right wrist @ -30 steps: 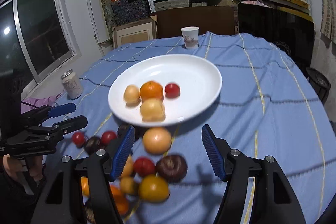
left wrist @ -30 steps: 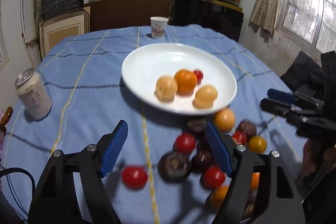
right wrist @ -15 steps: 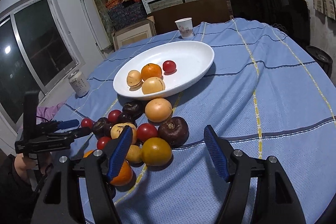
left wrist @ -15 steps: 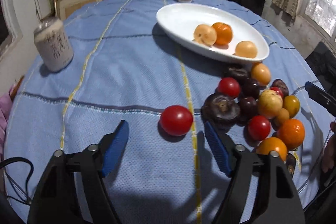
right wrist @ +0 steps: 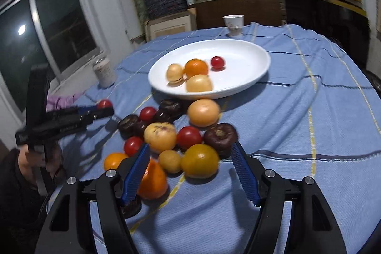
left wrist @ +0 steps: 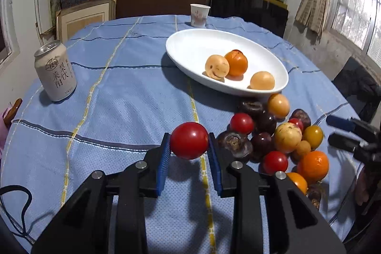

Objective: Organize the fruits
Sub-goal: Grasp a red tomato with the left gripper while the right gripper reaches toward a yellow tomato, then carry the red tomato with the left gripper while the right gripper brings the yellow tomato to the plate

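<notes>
My left gripper [left wrist: 189, 138] is shut on a red tomato [left wrist: 189, 141], held just above the blue tablecloth left of the fruit pile. The same gripper [right wrist: 95, 112] and tomato [right wrist: 104, 103] show at the left of the right wrist view. My right gripper [right wrist: 190, 149] stands open low over the near end of the pile. A yellow-orange fruit [right wrist: 200, 160] lies between its fingers, and the pads stay off it. The white plate [left wrist: 202, 47] holds two pale yellow fruits and an orange [left wrist: 236, 62]. A small red fruit [right wrist: 217, 62] lies there too.
Dark, red, yellow and orange fruits [left wrist: 262, 135] lie heaped on the cloth in front of the plate. A drink can [left wrist: 56, 74] stands at the left, a paper cup [left wrist: 199, 15] at the far edge. Shelves and windows lie beyond the table.
My left gripper came down around the lone red tomato and closed on it. My right gripper sank closer to the fruit pile, staying open.
</notes>
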### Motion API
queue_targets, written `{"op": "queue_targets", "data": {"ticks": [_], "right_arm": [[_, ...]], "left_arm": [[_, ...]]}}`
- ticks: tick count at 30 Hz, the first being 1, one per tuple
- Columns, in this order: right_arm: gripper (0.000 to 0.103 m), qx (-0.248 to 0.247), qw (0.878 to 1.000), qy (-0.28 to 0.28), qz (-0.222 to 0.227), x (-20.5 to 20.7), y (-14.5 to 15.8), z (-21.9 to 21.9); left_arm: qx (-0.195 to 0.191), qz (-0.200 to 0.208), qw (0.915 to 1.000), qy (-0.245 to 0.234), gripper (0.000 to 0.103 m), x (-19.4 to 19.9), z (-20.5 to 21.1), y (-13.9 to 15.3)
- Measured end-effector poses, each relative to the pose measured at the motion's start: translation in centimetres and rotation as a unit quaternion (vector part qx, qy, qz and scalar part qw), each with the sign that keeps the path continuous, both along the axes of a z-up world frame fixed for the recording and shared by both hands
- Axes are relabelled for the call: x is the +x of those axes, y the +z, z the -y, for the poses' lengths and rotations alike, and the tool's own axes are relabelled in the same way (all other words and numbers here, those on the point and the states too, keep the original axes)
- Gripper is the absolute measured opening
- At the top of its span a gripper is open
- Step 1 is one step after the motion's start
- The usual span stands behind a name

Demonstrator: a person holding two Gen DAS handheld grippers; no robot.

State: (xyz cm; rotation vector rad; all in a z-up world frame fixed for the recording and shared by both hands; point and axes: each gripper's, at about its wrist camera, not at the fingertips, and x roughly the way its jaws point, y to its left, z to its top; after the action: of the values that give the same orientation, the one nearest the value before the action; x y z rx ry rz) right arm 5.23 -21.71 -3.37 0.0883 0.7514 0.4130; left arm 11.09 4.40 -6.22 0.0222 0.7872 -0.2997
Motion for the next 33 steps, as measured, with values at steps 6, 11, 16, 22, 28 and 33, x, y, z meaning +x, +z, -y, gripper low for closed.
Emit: {"op": "queue_targets", "data": {"ticks": [6,11,16,22,28,33], "right_arm": [[0.070,-0.008,1.000,-0.012,-0.020,0.3,-0.4,-0.1],[0.049,0.008,0.999,-0.027,-0.047,0.9,-1.1,0.8],[0.048,0.001,0.997,-0.027,-0.077,1.7,-2.0,0.5],[0.038,0.005,0.996,-0.027,-0.081,2.1,-2.2,0.3],[0.038,0.021,0.997,-0.034,-0.064,1.5,-1.7,0.9],[0.038,0.040,0.996,-0.050,-0.055,1.2,-1.1,1.8]], "left_arm": [[-0.017,-0.018,0.9997,-0.002,0.030,0.6,-0.2,-0.1],[-0.020,-0.016,0.9997,-0.005,0.030,0.5,-0.2,-0.2],[-0.016,-0.014,0.9997,-0.009,0.030,0.4,0.0,-0.2],[-0.015,-0.011,0.9998,-0.010,0.030,0.3,0.0,-0.1],[-0.018,-0.009,0.9998,-0.008,0.030,0.1,-0.1,0.1],[-0.018,0.006,0.9998,-0.010,0.030,-0.4,-0.2,0.6]]}}
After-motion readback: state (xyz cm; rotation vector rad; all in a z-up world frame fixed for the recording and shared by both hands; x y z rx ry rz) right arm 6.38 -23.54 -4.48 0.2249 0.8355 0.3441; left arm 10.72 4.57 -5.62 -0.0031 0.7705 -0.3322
